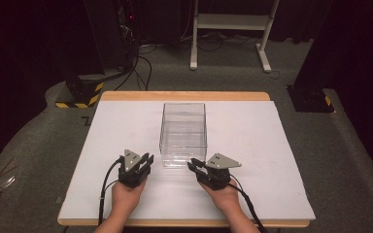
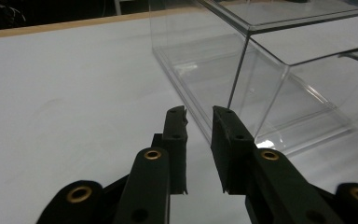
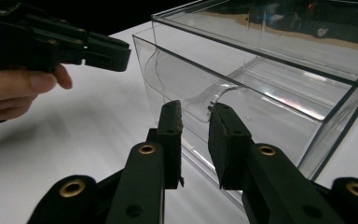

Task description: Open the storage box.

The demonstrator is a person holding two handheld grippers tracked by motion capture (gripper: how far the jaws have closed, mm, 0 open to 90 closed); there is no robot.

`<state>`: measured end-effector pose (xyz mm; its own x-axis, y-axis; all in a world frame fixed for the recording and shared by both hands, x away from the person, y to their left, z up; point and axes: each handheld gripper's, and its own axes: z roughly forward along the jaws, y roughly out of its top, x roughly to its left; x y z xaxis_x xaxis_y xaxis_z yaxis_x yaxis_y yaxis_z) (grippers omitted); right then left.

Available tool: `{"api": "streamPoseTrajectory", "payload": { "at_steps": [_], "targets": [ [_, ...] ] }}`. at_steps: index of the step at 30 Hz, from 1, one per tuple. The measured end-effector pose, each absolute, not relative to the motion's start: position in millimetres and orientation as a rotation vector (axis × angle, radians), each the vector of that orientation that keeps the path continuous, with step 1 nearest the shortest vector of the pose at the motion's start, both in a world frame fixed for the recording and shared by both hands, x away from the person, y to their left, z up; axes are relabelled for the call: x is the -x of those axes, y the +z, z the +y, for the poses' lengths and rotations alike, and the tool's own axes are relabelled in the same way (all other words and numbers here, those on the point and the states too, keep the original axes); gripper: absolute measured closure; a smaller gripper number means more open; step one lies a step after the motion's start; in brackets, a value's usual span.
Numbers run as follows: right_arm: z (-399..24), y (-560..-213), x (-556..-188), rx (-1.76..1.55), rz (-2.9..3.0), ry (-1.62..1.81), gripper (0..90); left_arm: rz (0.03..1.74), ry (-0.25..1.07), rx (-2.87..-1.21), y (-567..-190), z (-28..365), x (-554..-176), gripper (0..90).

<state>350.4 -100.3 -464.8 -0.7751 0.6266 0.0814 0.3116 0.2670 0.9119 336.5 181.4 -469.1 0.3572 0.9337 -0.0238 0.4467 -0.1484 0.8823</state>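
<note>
**Two tongs at the near end of a clear box**

The left tongs (image 1: 147, 158) stand with a narrow gap between the jaws and nothing in it; in the left gripper view they point at the near left corner of the clear plastic box (image 1: 183, 133), just short of it and not touching. The right tongs (image 1: 194, 165) also stand narrowly parted and hold nothing. In the right gripper view their jaw tips sit just in front of the box's near wall, below a curved clear handle (image 3: 200, 100) on that wall; whether they touch the plastic I cannot tell.

The box lies between the two tongs and just beyond them, open at the top, with nothing visible inside. Each tongs carries a grey three-cornered plate and trails a black cable back past the person's hands toward the near edge of the table.

The table (image 1: 252, 145) beneath the tongs has a bare white matte top with a pale wooden rim showing at its far and near edges. Beyond it the room is dark, with grey carpet on the floor. Farther out from the left tongs stands a black post base with yellow-and-black hazard stripes (image 1: 80, 94), with cables running past it. Straight ahead is a white metal frame (image 1: 230, 34), and out past the right tongs another dark base (image 1: 311, 99).
</note>
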Motion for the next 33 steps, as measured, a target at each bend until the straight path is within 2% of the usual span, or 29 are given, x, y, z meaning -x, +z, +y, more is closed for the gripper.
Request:
{"api": "streamPoseTrajectory", "payload": {
  "at_steps": [23,33],
  "targets": [
    [-107,-463,-316,-0.799,2.293,1.513,75.0,1.206,0.698,-1.735,-476,167,-339,75.1],
    [-131,-450,-307,-0.856,2.135,1.464,72.9,1.205,0.691,-1.742,-479,165,-338,75.1]
  ]
}}
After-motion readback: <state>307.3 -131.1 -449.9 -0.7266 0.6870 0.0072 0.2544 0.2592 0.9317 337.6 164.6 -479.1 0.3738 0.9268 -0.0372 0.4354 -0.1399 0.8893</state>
